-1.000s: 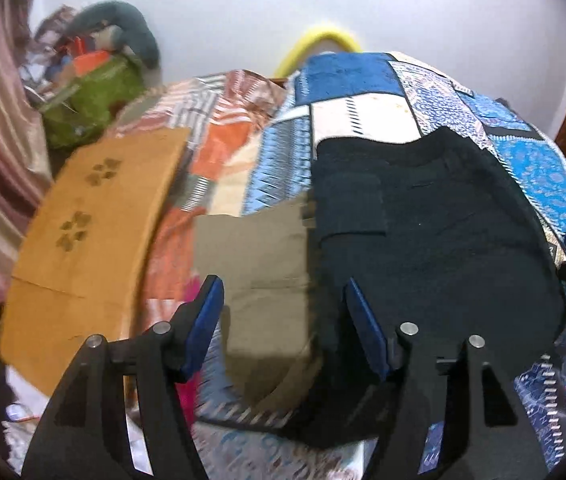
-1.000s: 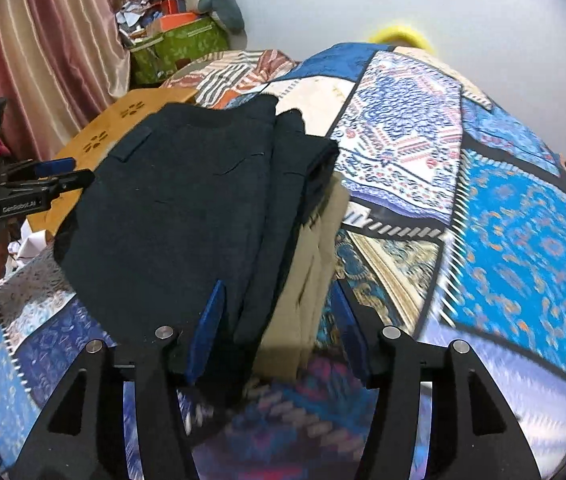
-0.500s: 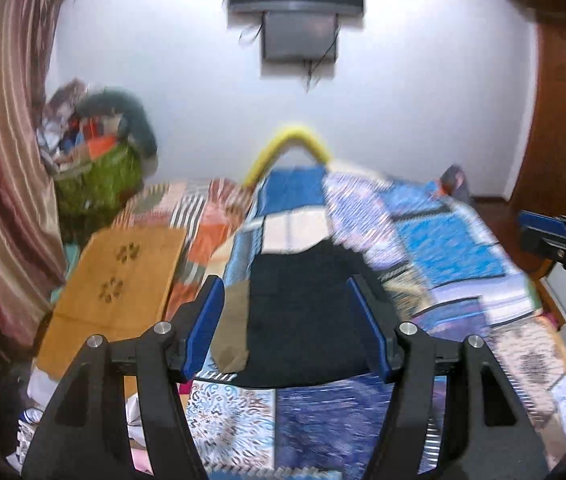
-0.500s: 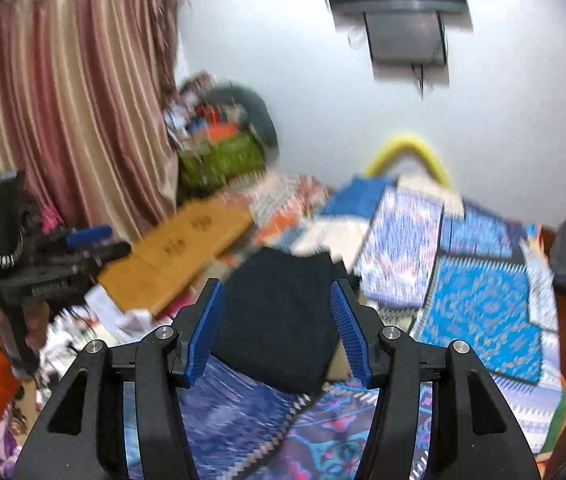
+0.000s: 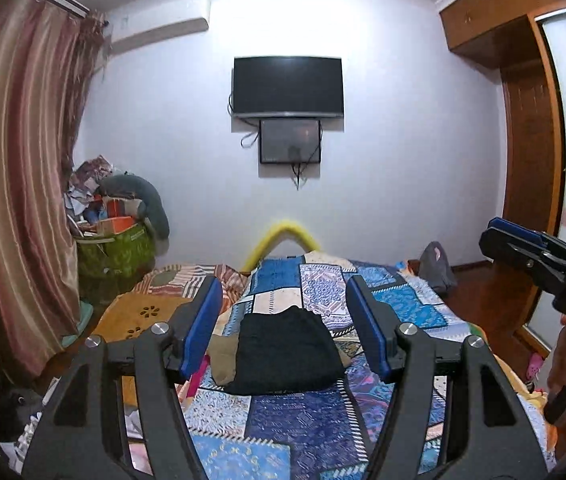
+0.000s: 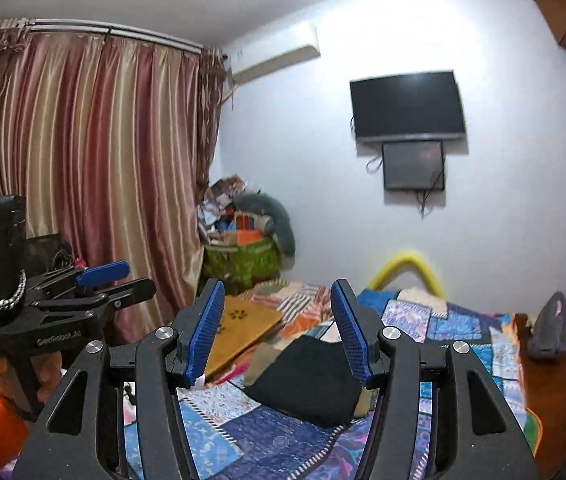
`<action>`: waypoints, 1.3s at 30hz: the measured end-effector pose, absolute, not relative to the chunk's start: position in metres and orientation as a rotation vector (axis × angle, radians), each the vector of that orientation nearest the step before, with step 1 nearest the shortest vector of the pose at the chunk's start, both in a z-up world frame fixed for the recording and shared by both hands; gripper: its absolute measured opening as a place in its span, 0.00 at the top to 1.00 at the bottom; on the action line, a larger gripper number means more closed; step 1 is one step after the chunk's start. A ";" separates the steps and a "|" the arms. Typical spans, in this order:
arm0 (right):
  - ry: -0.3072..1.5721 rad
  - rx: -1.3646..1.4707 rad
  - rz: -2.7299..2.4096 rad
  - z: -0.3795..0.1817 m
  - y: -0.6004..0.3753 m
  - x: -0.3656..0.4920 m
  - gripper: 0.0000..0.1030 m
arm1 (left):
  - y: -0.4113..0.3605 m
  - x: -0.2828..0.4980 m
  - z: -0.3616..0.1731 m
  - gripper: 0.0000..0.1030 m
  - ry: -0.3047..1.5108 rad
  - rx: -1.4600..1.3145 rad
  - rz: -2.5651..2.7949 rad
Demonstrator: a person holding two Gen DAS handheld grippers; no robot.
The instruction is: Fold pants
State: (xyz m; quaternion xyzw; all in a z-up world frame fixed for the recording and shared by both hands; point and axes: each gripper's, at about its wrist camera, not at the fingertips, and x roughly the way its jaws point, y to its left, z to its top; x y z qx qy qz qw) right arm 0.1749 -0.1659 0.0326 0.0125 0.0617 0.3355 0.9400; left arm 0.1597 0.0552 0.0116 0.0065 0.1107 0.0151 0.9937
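Folded black pants (image 5: 289, 350) lie on top of folded khaki pants (image 5: 222, 358) in a stack on the patchwork bedspread (image 5: 295, 420). The stack also shows in the right wrist view, black pants (image 6: 307, 380) above the khaki pair (image 6: 259, 364). My left gripper (image 5: 289, 330) is open and empty, held well back from the stack and above it. My right gripper (image 6: 277, 330) is open and empty, also far back. The left gripper shows at the left of the right wrist view (image 6: 117, 280), the right gripper at the right of the left wrist view (image 5: 523, 246).
An orange-brown board (image 5: 139, 320) lies at the bed's left side. A green bag of clutter (image 5: 115, 248) stands in the corner by the striped curtain (image 5: 15, 200). A TV (image 5: 287, 86) hangs on the far wall. A wooden wardrobe (image 5: 531, 120) stands at the right.
Both grippers have pulled up and far back from the folded stack, which was close under them a second ago. Both stay open and empty. The stack has not moved.
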 end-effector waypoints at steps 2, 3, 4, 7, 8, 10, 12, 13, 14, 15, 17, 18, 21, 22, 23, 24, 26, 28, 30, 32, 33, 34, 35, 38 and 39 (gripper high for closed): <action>0.117 0.038 0.684 0.025 -0.165 0.164 0.50 | 0.052 0.143 0.008 0.37 0.207 0.007 0.027; 0.120 0.041 0.689 0.023 -0.164 0.161 0.50 | 0.050 0.134 0.005 0.36 0.201 0.005 0.026; 0.124 0.042 0.691 0.021 -0.163 0.158 0.49 | 0.048 0.127 0.003 0.32 0.196 0.006 0.024; 0.125 0.043 0.690 0.014 -0.162 0.148 0.36 | 0.045 0.110 -0.005 0.18 0.184 0.001 0.025; 0.127 0.046 0.692 0.012 -0.162 0.146 0.33 | 0.044 0.106 -0.006 0.16 0.184 0.000 0.025; 0.144 0.055 0.705 0.012 -0.163 0.144 0.27 | 0.043 0.101 -0.010 0.09 0.186 0.005 0.034; 0.146 0.064 0.701 0.011 -0.164 0.141 0.14 | 0.043 0.098 -0.013 0.04 0.184 0.004 0.040; 0.144 0.064 0.691 0.011 -0.164 0.142 0.13 | 0.043 0.097 -0.013 0.01 0.182 0.001 0.044; 0.142 0.060 0.681 0.010 -0.165 0.139 0.11 | 0.044 0.094 -0.014 0.01 0.180 0.000 0.046; 0.142 0.058 0.674 0.010 -0.165 0.139 0.08 | 0.044 0.093 -0.015 0.00 0.177 -0.001 0.048; 0.141 0.056 0.668 0.010 -0.167 0.137 0.02 | 0.045 0.092 -0.018 0.00 0.178 -0.002 0.053; 0.139 0.055 0.667 0.010 -0.167 0.136 0.01 | 0.045 0.093 -0.019 0.00 0.181 -0.002 0.054; 0.134 0.047 0.655 0.008 -0.167 0.135 0.01 | 0.046 0.096 -0.024 0.00 0.195 -0.010 0.044; 0.135 0.043 0.648 0.009 -0.166 0.137 0.01 | 0.046 0.097 -0.025 0.00 0.202 -0.014 0.040; 0.135 0.041 0.645 0.005 -0.167 0.133 0.01 | 0.044 0.096 -0.026 0.00 0.204 -0.016 0.038; 0.138 0.039 0.644 0.003 -0.167 0.132 0.01 | 0.044 0.097 -0.027 0.00 0.207 -0.018 0.037; 0.146 0.035 0.641 0.000 -0.166 0.132 0.01 | 0.045 0.098 -0.029 0.00 0.207 -0.021 0.034; 0.152 0.033 0.640 -0.002 -0.166 0.133 0.01 | 0.046 0.098 -0.029 0.00 0.207 -0.024 0.032; 0.159 0.034 0.638 -0.003 -0.166 0.133 0.01 | 0.046 0.099 -0.029 0.00 0.207 -0.029 0.028; 0.164 0.036 0.637 -0.003 -0.166 0.134 0.01 | 0.046 0.099 -0.030 0.00 0.209 -0.030 0.025; 0.167 0.037 0.636 -0.003 -0.166 0.134 0.01 | 0.047 0.100 -0.030 0.00 0.210 -0.031 0.026; 0.168 0.038 0.636 -0.004 -0.167 0.134 0.01 | 0.047 0.100 -0.030 0.00 0.211 -0.032 0.025; 0.169 0.038 0.636 -0.004 -0.168 0.134 0.01 | 0.047 0.099 -0.031 0.00 0.211 -0.032 0.023; 0.170 0.036 0.633 -0.005 -0.168 0.133 0.01 | 0.047 0.099 -0.029 0.00 0.212 -0.034 0.021; 0.171 0.036 0.634 -0.005 -0.169 0.133 0.01 | 0.047 0.099 -0.029 0.00 0.212 -0.034 0.021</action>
